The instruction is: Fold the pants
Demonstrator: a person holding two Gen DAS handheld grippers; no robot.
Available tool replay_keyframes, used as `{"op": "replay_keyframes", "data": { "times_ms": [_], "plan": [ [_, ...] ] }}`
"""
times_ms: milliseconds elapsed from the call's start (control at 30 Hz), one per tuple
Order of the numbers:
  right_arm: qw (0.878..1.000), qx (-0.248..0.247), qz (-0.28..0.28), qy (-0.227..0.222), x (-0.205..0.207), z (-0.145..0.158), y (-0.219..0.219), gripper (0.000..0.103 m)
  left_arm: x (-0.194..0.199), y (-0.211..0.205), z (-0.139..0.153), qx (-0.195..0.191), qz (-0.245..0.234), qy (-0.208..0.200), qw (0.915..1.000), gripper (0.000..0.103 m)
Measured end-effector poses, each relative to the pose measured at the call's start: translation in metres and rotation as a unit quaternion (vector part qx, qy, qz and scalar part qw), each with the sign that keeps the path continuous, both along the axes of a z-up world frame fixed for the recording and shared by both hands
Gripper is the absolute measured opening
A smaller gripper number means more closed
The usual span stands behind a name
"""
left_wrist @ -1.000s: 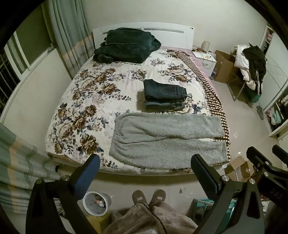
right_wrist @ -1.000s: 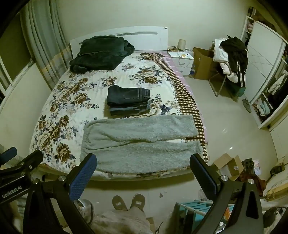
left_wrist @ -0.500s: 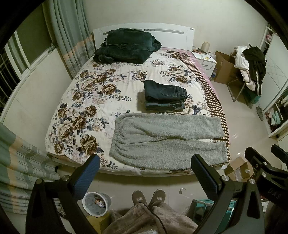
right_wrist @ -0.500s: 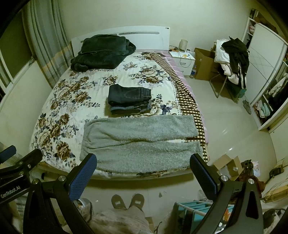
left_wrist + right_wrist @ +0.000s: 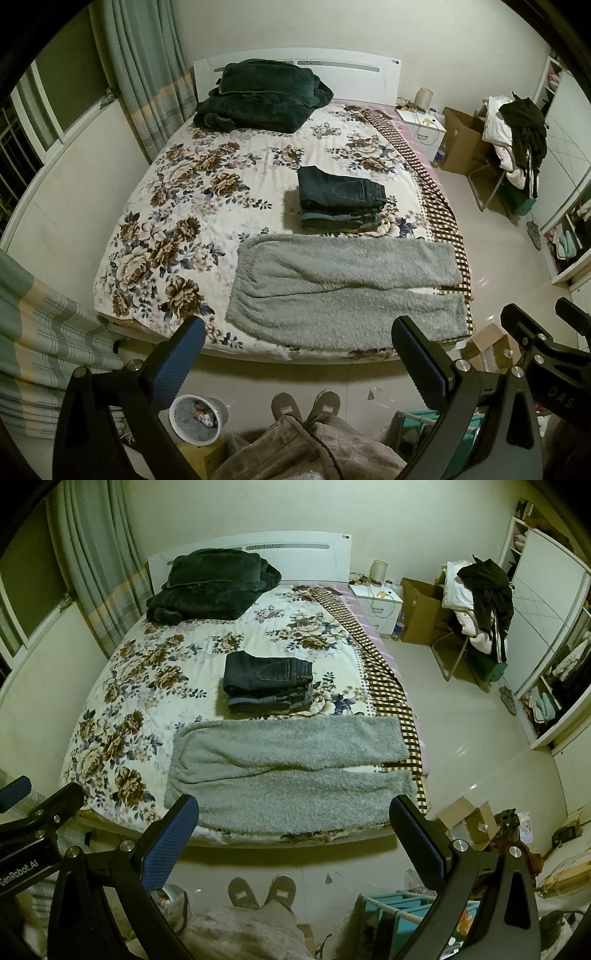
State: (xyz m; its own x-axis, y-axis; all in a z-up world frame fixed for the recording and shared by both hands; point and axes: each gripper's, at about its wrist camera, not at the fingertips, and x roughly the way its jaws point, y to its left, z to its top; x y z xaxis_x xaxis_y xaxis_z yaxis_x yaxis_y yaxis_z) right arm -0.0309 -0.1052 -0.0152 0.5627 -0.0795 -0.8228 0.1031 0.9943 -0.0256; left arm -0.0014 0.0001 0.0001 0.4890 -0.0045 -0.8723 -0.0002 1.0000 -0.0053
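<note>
Grey fleece pants (image 5: 343,288) lie flat along the near edge of the bed, waist to the left, both legs pointing right; they also show in the right wrist view (image 5: 291,771). My left gripper (image 5: 295,354) is open and empty, held high above the floor in front of the bed edge. My right gripper (image 5: 293,834) is open and empty at the same height, to the right of the left one. Neither touches the pants.
A stack of folded dark jeans (image 5: 340,199) sits on the floral bedspread (image 5: 177,206) behind the pants. A dark green blanket (image 5: 258,96) lies by the headboard. A bin (image 5: 199,417) and the person's slippers (image 5: 306,404) are on the floor. A cardboard box (image 5: 491,347) stands right.
Both grippers have drifted slightly; the view of the bed has shifted a little. The pants have not moved.
</note>
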Motion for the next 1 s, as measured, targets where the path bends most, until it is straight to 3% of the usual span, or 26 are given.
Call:
{"op": "replay_keyframes", "data": {
  "times_ms": [1000],
  "plan": [
    [1.000, 0.002, 0.002, 0.003, 0.006, 0.000, 0.006, 0.103, 0.000, 0.000, 0.000, -0.001, 0.001, -0.003, 1.0000, 0.103]
  ]
}}
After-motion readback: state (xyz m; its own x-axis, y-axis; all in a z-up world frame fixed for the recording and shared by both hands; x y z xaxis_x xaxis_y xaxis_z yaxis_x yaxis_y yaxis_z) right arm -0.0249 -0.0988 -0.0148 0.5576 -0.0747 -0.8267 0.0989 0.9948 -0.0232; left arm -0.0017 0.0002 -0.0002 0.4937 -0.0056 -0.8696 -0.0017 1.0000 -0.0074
